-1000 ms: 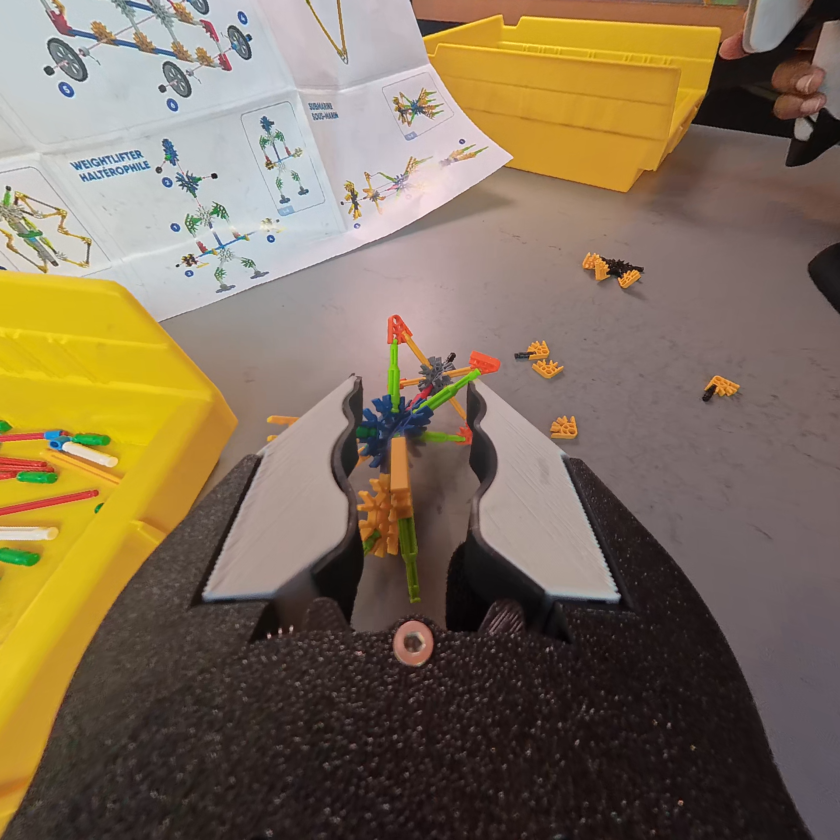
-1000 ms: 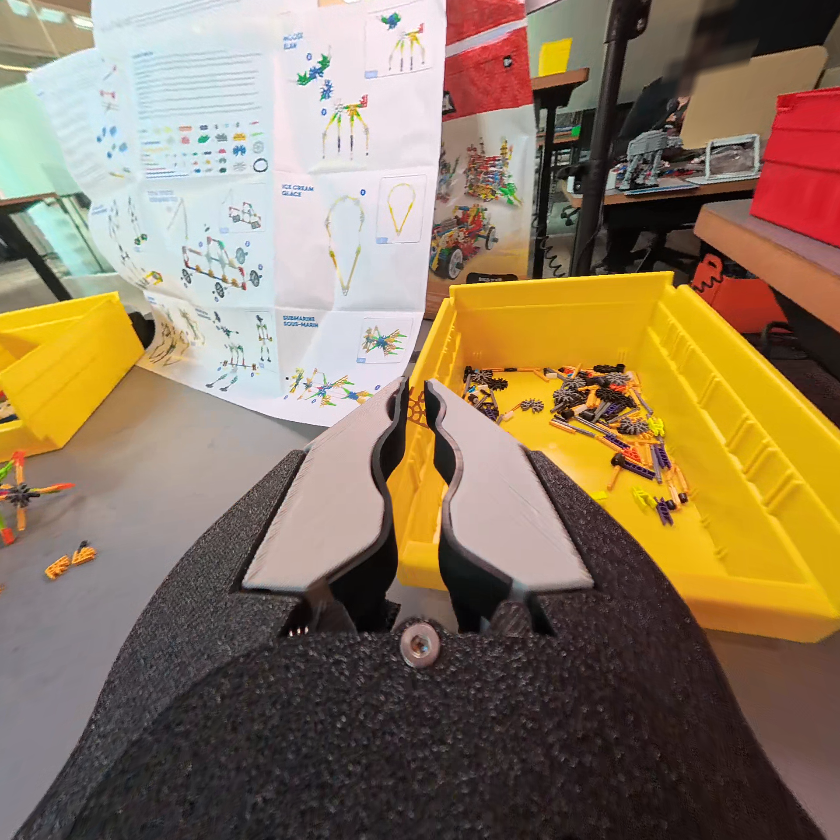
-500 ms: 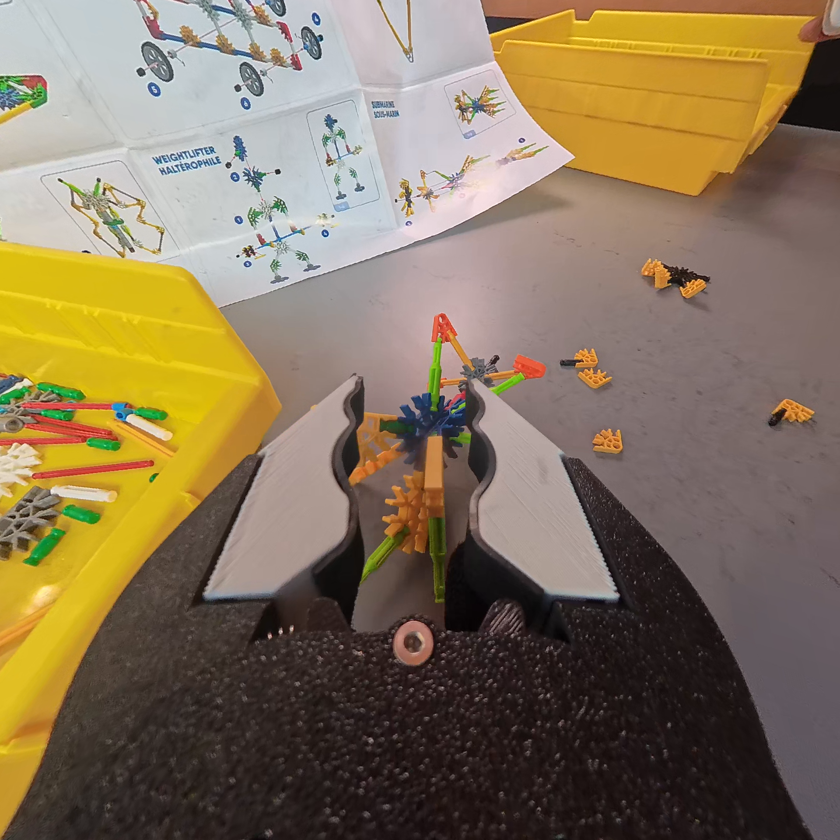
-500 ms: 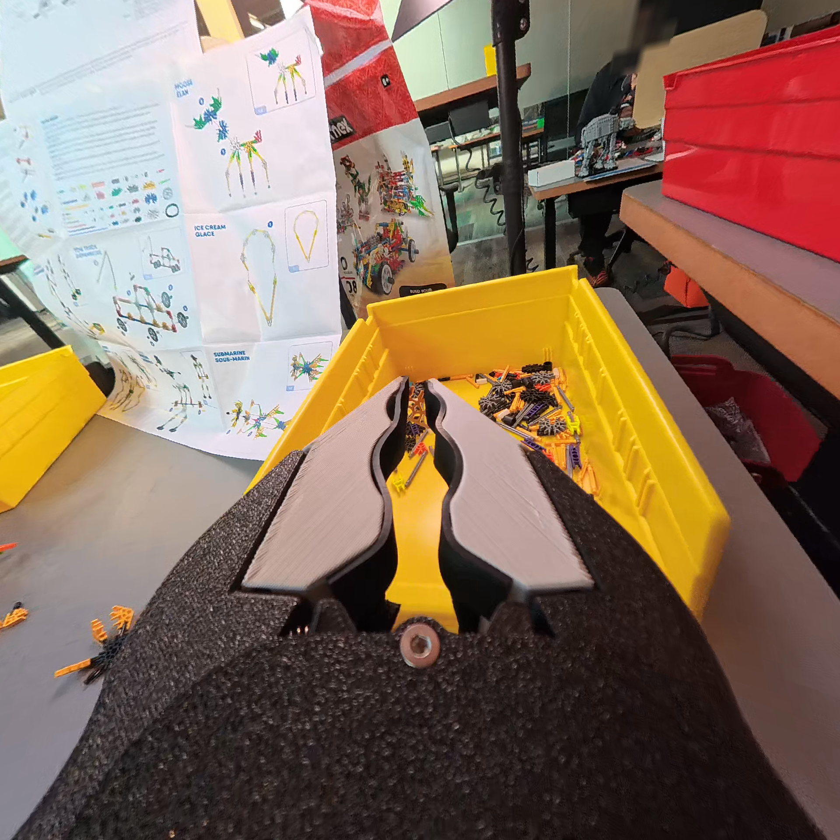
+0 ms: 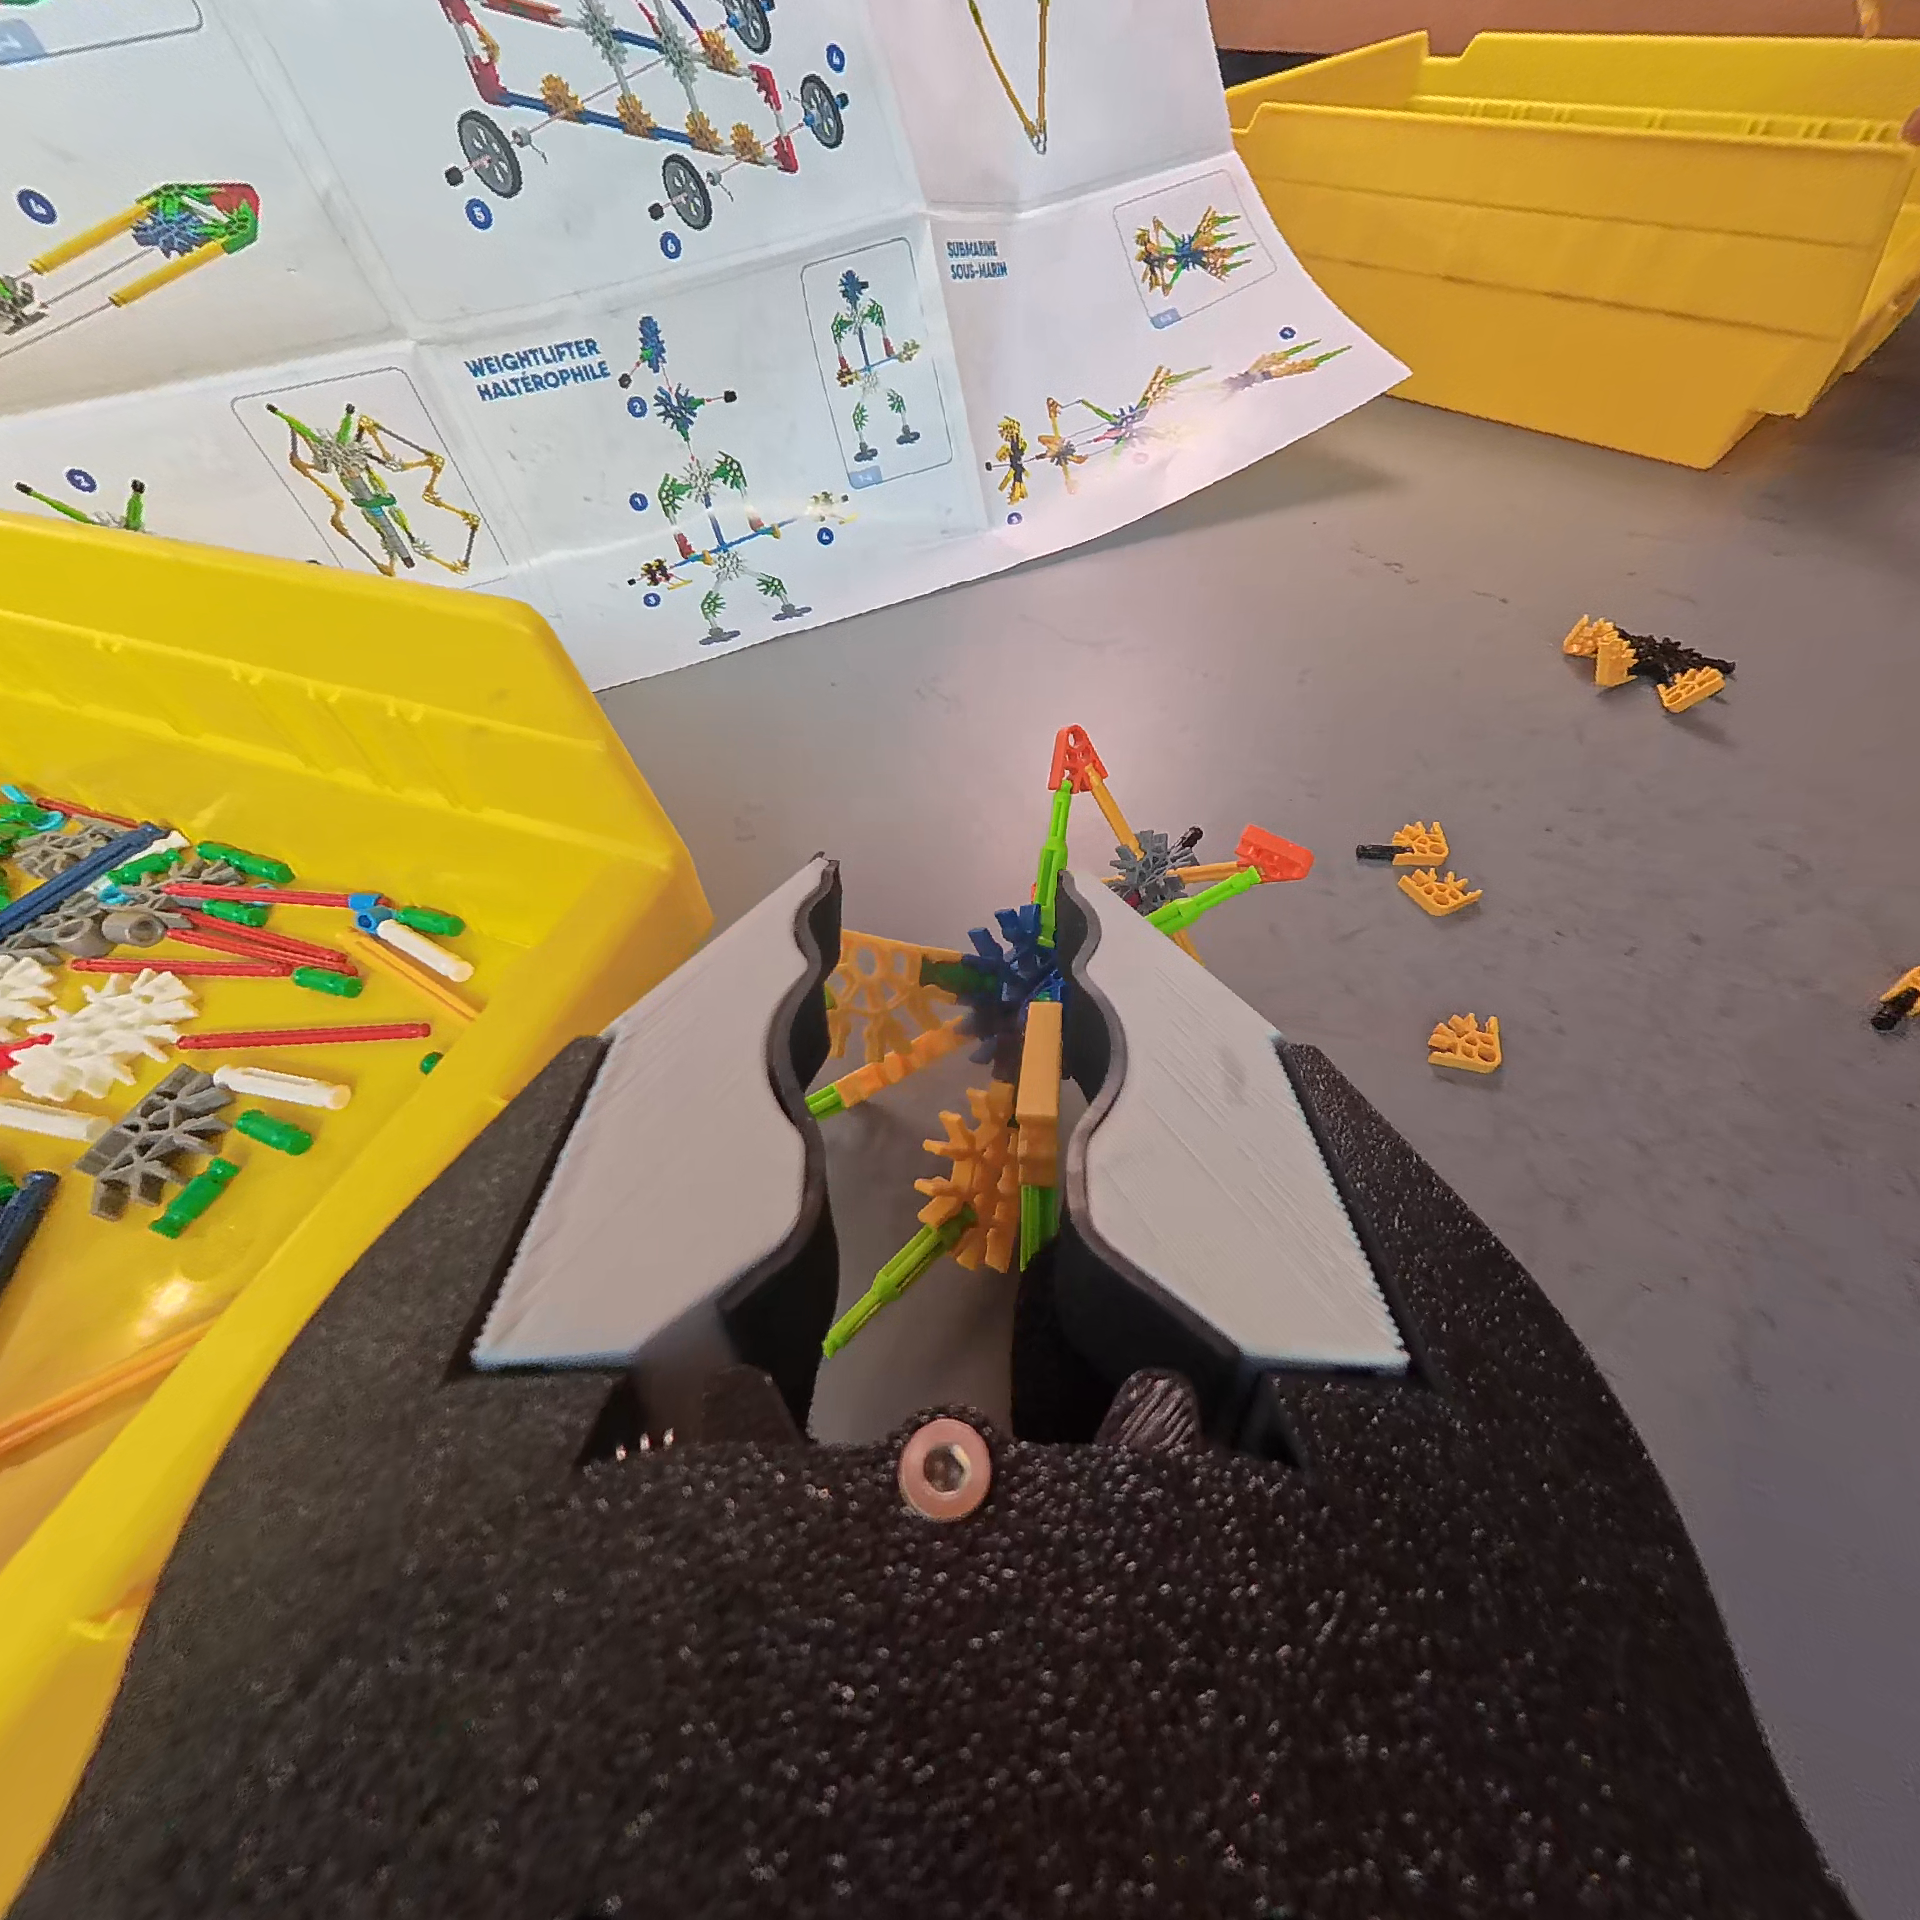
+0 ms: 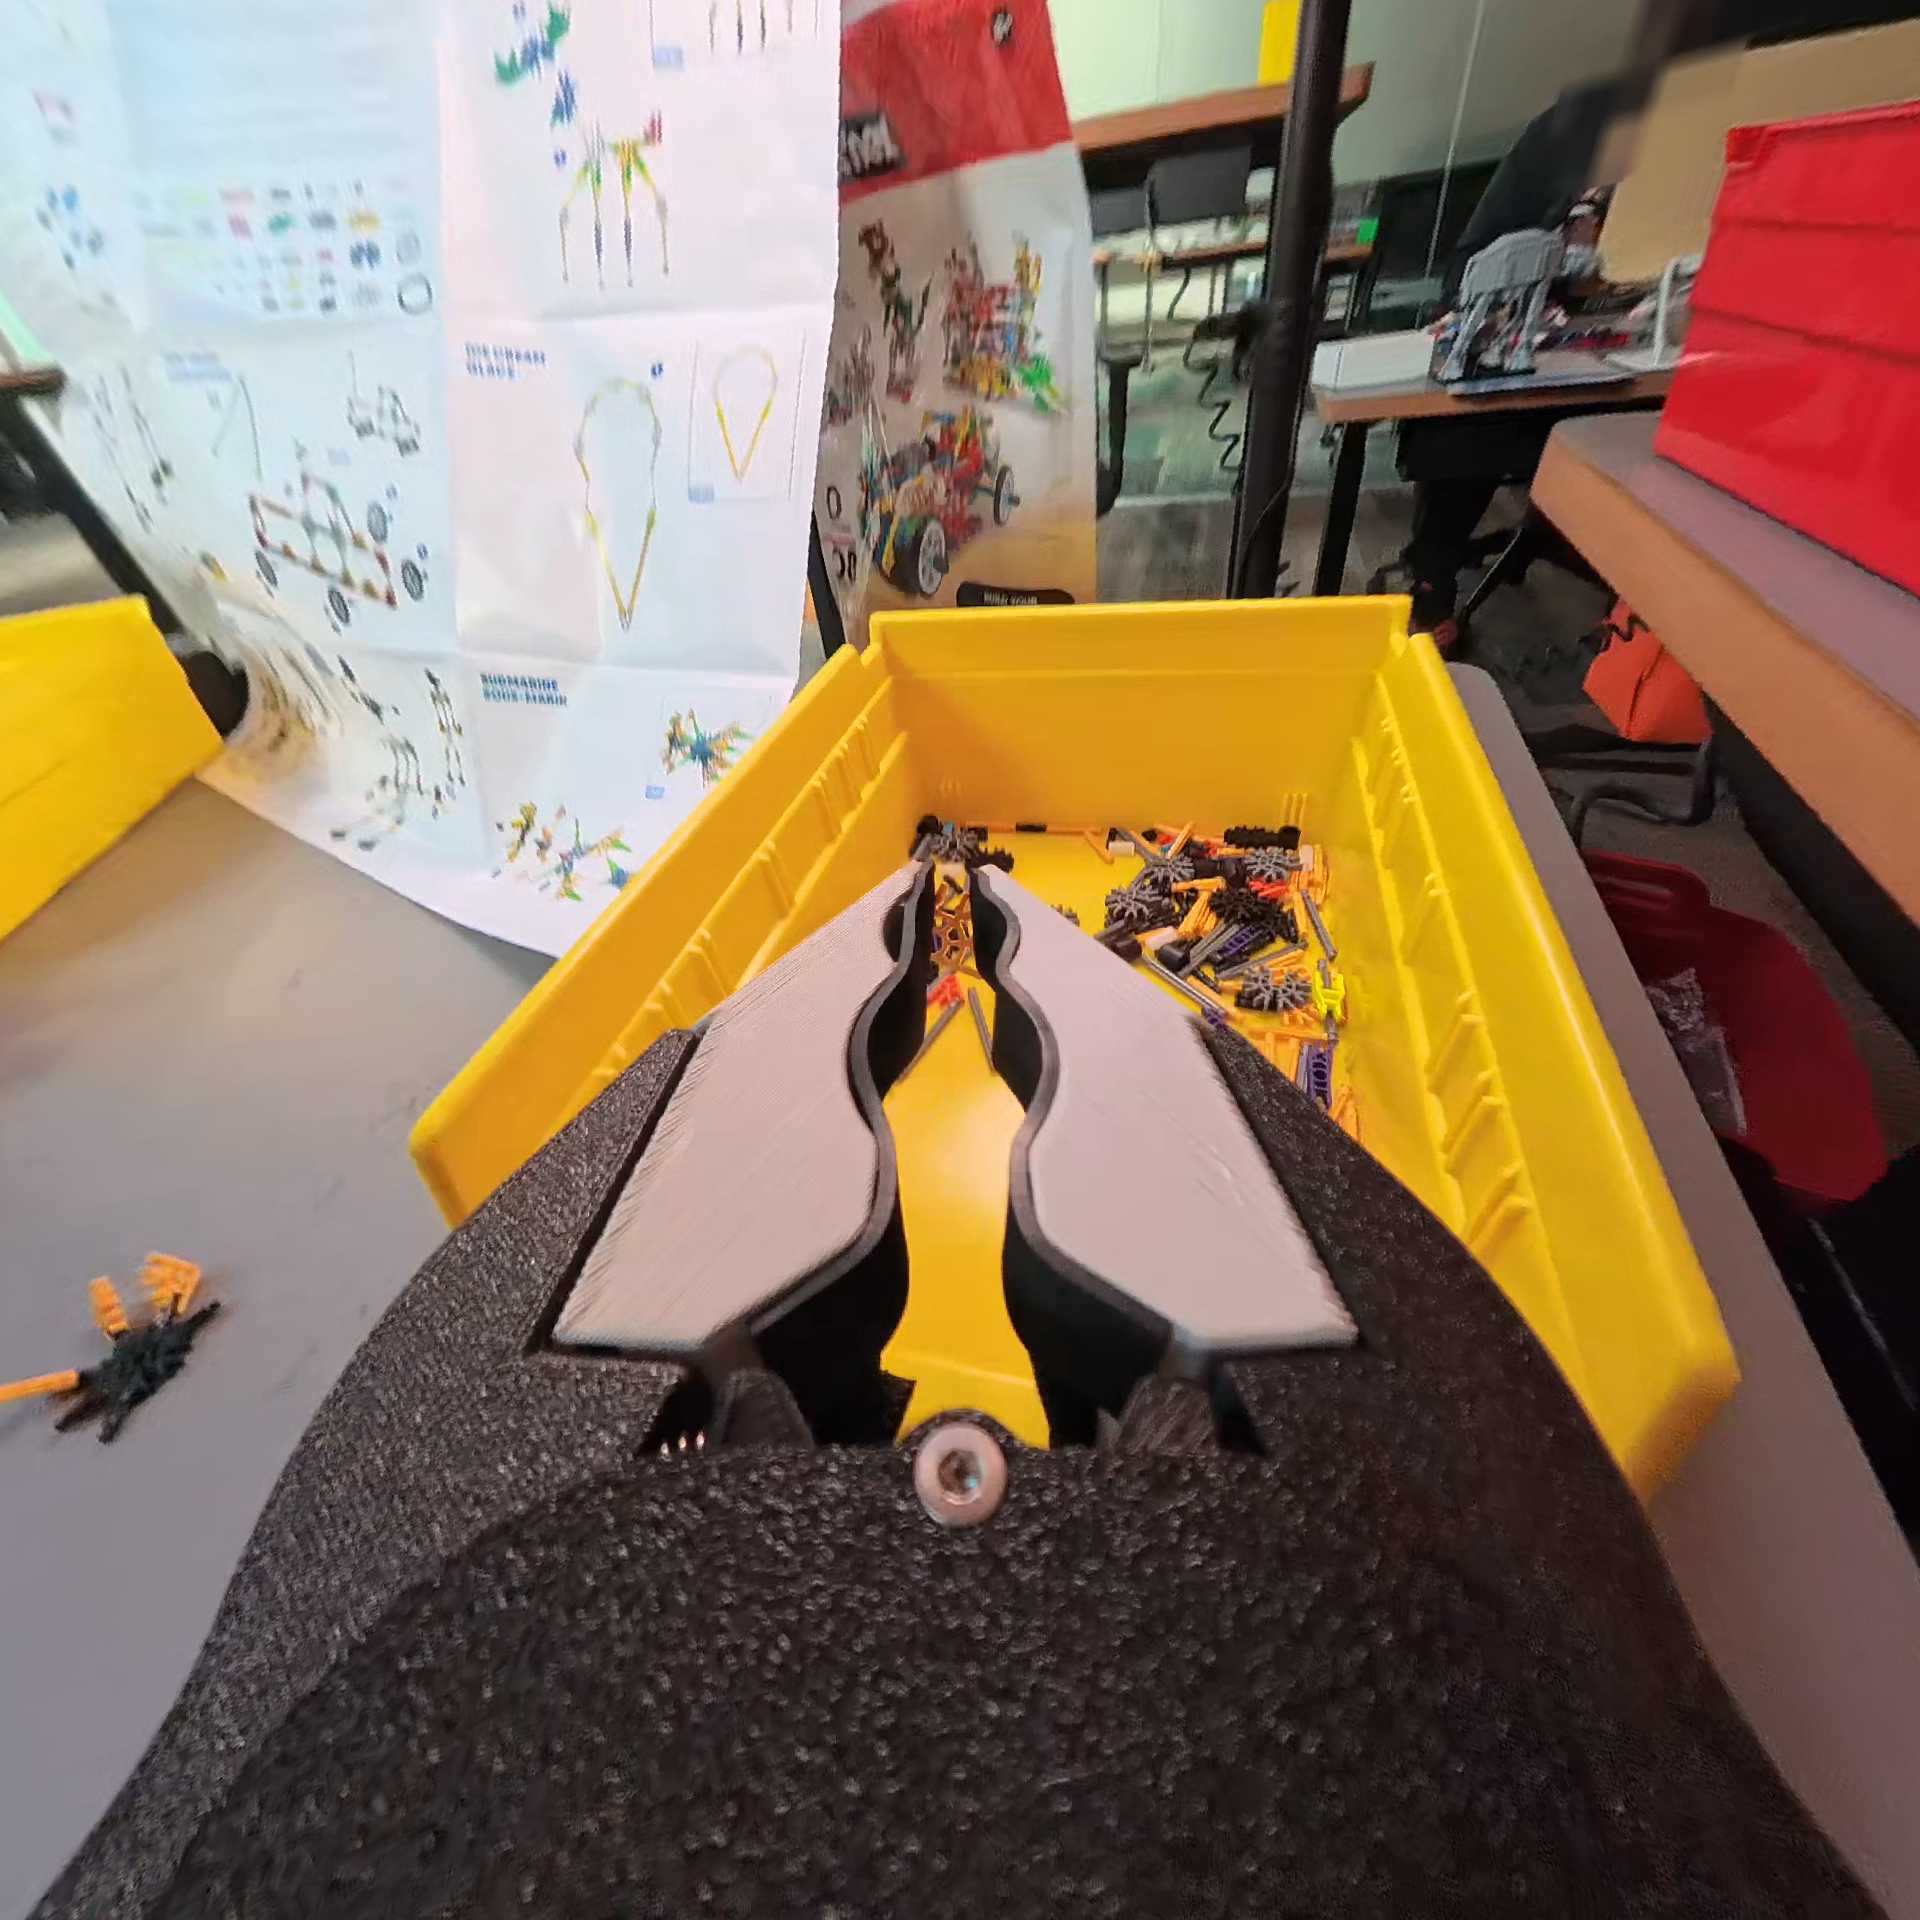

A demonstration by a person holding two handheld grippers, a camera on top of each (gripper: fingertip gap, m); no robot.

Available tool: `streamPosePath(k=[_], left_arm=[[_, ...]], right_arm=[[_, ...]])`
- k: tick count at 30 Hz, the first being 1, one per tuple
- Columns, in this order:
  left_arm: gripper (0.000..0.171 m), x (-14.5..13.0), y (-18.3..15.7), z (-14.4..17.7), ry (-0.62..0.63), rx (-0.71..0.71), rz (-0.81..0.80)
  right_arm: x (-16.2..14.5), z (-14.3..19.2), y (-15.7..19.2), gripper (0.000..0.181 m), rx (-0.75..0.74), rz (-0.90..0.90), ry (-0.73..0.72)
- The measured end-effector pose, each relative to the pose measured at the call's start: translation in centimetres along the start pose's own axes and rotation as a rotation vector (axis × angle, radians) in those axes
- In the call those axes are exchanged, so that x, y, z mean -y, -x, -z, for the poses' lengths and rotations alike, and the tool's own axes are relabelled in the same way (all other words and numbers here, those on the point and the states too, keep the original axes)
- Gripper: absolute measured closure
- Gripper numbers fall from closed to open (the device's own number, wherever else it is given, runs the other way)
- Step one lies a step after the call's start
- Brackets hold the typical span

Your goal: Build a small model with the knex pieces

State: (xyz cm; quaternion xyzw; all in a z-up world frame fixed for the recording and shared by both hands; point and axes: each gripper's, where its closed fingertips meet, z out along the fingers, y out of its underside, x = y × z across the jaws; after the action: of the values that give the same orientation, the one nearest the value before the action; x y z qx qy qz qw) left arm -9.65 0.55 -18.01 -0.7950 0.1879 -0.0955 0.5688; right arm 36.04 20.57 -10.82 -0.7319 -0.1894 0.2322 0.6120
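Observation:
My left gripper (image 5: 948, 878) is open around a small rod-and-connector model (image 5: 1013, 966) with a blue hub, orange, green and red parts. The model stands on the grey table, close against my right finger (image 5: 1174, 1091). A gap shows on the left-finger side. My right gripper (image 6: 948, 883) is shut on a small orange connector (image 6: 951, 935) at its tips. It hovers over a yellow bin (image 6: 1143, 707) holding several black, grey and orange parts (image 6: 1226, 925).
A yellow bin (image 5: 343, 727) of rods and connectors sits at my left. A white instruction sheet (image 5: 623, 364) stands behind. Loose orange connectors (image 5: 1439, 888) and a black-orange cluster (image 5: 1652, 660) lie right. Stacked yellow bins (image 5: 1558, 260) stand far right. A red bin (image 6: 1818, 312) is on a side table. There is about 50 centimeters between the tips of the two grippers.
My left gripper has swung left; the model now sits nearer its right finger and more of the left bin shows. My right gripper has moved over the bin with the orange connector.

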Motion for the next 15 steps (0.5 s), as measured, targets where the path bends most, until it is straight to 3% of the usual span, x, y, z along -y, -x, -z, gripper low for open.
streamPosePath(k=[3,5,9,15], left_arm=[[0.131,0.0,0.1,-0.2,0.003,0.005,-0.005],[0.131,0.0,0.2,-0.3,0.005,0.007,-0.007],[0.131,0.1,0.2,-0.2,-0.003,0.01,-0.011],[0.131,0.1,-0.1,-0.1,-0.004,-0.011,-0.007]], right_arm=[[-2.1,-1.9,0.3,0.176,0.016,0.141,0.204],[-1.9,-3.0,-0.4,0.171,-0.041,0.223,0.229],[0.9,-4.1,-0.7,0.153,-0.083,0.176,0.107],[4.3,-2.0,2.5,0.157,0.016,0.184,-0.032]])
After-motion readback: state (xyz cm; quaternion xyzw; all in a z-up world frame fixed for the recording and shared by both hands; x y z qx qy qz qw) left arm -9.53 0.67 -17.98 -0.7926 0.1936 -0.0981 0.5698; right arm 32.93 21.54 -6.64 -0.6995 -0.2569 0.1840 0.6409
